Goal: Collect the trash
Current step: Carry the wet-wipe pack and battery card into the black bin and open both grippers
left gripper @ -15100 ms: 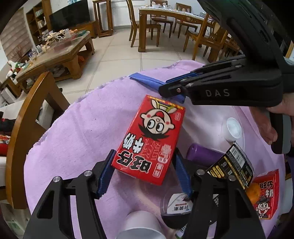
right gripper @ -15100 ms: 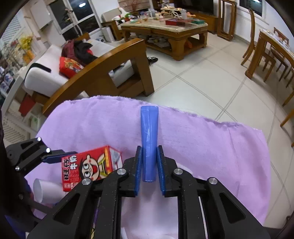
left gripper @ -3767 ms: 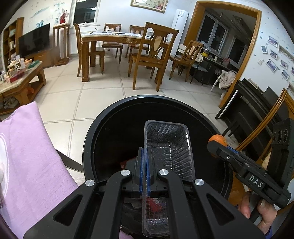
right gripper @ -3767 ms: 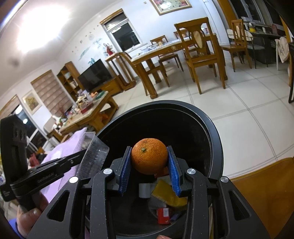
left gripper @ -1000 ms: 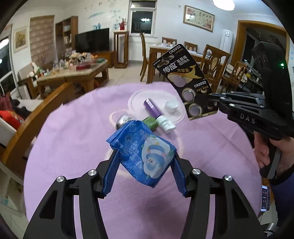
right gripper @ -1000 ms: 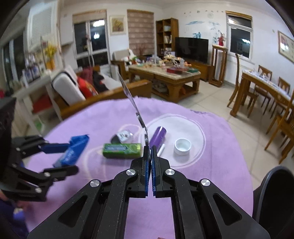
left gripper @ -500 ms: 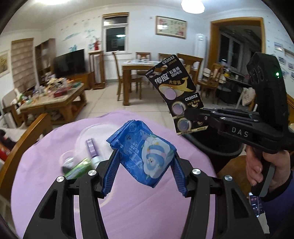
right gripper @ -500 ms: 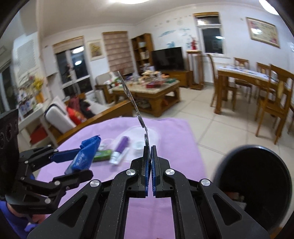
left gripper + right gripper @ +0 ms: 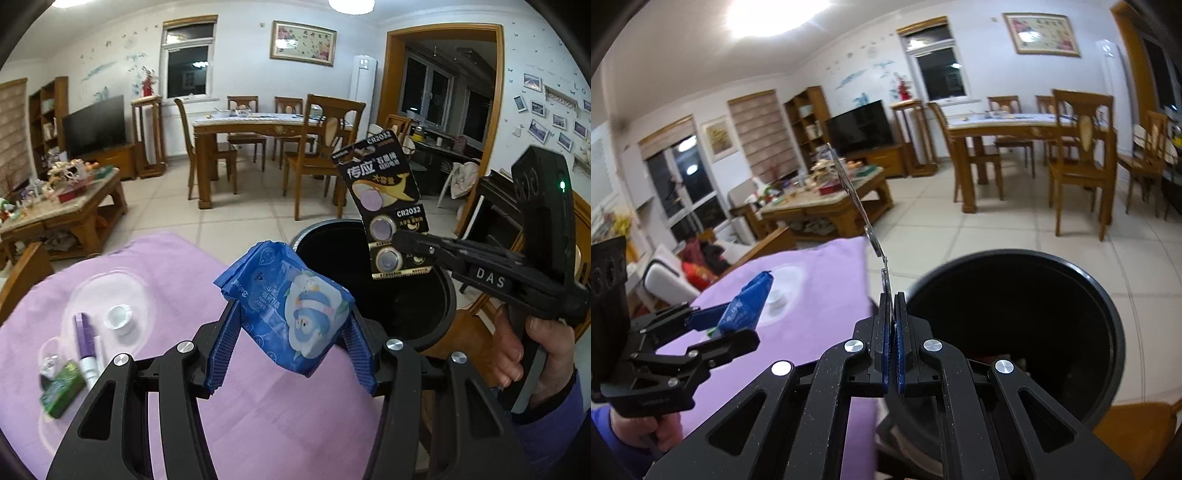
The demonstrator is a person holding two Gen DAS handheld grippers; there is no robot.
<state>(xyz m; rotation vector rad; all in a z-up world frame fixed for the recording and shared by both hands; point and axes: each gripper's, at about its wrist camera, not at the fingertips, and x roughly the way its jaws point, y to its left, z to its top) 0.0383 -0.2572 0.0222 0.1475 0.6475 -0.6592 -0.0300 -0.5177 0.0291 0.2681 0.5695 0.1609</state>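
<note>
My left tongs (image 9: 290, 328) clamp one blue wipes packet (image 9: 286, 306) above the purple table's (image 9: 258, 406) far edge. My right tongs (image 9: 890, 314) pinch one battery card (image 9: 388, 206) of three coin cells over the one black bin (image 9: 1108, 317) just beyond that edge.

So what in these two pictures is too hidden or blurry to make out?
- Inside of the black bin: right wrist view, dark, and the right gripper covers its near side; contents unreadable.
- Battery card: right wrist view shows it edge-on, print unseen.
- Green pack and small item above it: left wrist view, blurred at the edge.
- Blue wipes packet: left gripper fingers hide its sides.
</note>
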